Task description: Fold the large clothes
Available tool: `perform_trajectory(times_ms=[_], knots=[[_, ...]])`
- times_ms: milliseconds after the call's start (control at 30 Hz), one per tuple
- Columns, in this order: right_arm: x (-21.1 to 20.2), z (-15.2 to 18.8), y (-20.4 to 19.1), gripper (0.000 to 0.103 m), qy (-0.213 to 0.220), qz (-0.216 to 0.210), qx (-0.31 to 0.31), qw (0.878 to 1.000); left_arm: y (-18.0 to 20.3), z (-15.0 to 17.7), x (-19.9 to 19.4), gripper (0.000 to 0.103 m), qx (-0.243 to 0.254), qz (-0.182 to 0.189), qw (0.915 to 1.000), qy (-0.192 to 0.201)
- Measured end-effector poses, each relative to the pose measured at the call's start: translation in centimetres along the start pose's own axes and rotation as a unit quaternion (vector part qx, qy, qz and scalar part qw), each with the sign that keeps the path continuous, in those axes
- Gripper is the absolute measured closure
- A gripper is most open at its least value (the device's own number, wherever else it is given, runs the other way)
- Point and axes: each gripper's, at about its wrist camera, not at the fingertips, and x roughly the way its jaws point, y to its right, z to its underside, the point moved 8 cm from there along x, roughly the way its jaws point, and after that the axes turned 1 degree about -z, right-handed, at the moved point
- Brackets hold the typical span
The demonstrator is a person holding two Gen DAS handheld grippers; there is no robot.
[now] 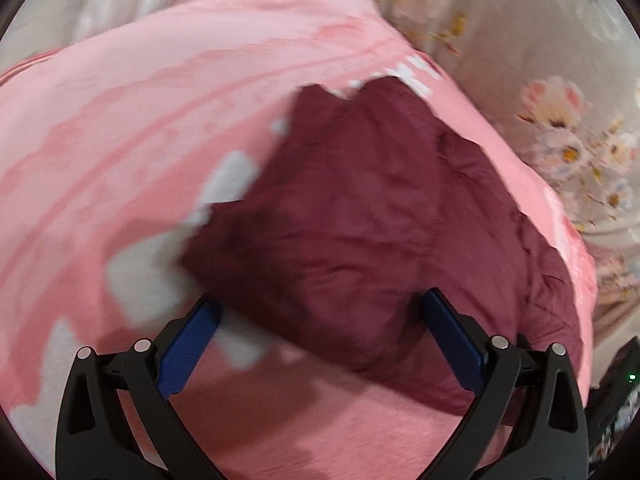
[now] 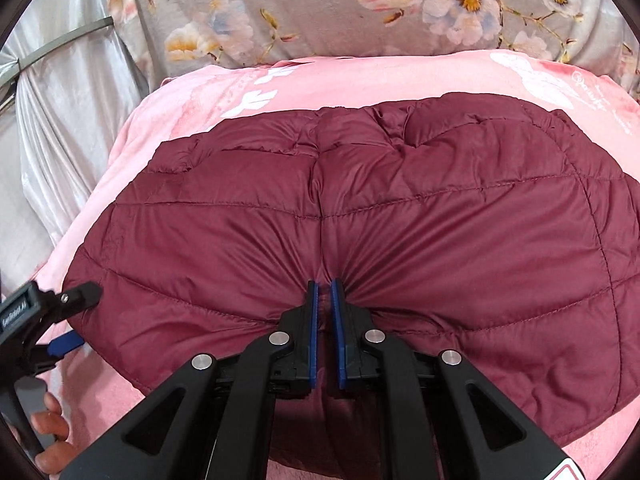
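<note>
On the pink blanket lies the maroon quilted jacket. Right tongs clamped on its near edge; left tongs spread wide, seemingly over a blurred corner.

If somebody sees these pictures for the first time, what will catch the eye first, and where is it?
First comes the maroon quilted puffer jacket, spread over a pink blanket in the middle of the right wrist view. The right claw is shut on a pinch of its near edge, and the cloth puckers around it. The left claw is open at the jacket's left corner, with a grey floral bedsheet behind.
</note>
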Motion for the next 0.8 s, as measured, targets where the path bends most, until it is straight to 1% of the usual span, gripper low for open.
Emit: perform_trajectory(times_ms=[67,133,167,233,267,300,333,433,467,533,567,600,667,733,800], knots=[[-0.8,0.2,0.2,0.093,-0.005,-0.001,0.014,1.0,1.0,-0.1,0.3,0.016,0.008,0.002,1.0,-0.001],[-2.1,0.7,0.1,0.093,-0.009,-0.008,0.027,1.0,1.6,-0.2,0.2,0.048,0.019,0.006,0.9998,-0.003],[-2.8,1.1,0.1,0.093,-0.011,-0.016,0.028,0.999,1.9,-0.3,-0.1,0.052,0.025,0.008,0.9996,-0.003],[-3.8,1.9,0.1,0.093,-0.014,-0.022,0.03,0.999,2.3,-0.4,-0.9,0.08,0.039,0.004,0.9992,0.005],[-4.1,2.2,0.0,0.093,-0.015,-0.026,0.029,0.999,2.5,-0.4,-1.4,0.083,0.043,0.008,0.999,0.008],[-4.3,2.8,-0.2,0.093,-0.02,-0.027,0.026,0.999,2.9,-0.6,-2.2,0.087,0.047,0.018,0.9986,0.013],[-4.4,3.2,-0.3,0.093,-0.025,-0.025,0.022,0.999,3.3,-0.8,-3.3,0.089,0.05,0.03,0.9981,0.021],[-4.3,3.8,-0.3,0.093,-0.029,-0.035,0.026,0.999,5.0,-1.4,-7.0,0.091,0.066,0.063,0.9945,0.051],[-4.2,4.0,-0.4,0.093,-0.034,-0.044,0.033,0.998,5.7,-1.6,-8.4,0.091,0.076,0.072,0.9925,0.063],[-3.7,4.4,-1.2,0.093,-0.046,-0.075,0.051,0.995,7.0,-1.7,-10.5,0.092,0.096,0.076,0.9888,0.085],[-3.6,4.6,-1.6,0.093,-0.05,-0.083,0.053,0.994,7.9,-1.7,-12.0,0.092,0.114,0.079,0.9852,0.102],[-3.3,4.8,-2.3,0.094,-0.055,-0.092,0.053,0.993,8.7,-1.7,-12.8,0.093,0.125,0.08,0.9826,0.111],[-2.5,5.0,-3.5,0.096,-0.058,-0.102,0.046,0.992,10.2,-1.5,-14.1,0.093,0.145,0.087,0.9781,0.121],[-2.0,5.0,-4.2,0.098,-0.056,-0.103,0.038,0.992,12.5,-1.0,-14.7,0.093,0.169,0.096,0.9731,0.124],[-2.2,4.8,-3.9,0.099,-0.061,-0.111,0.051,0.991,15.0,-0.1,-14.6,0.093,0.196,0.102,0.9675,0.123]])
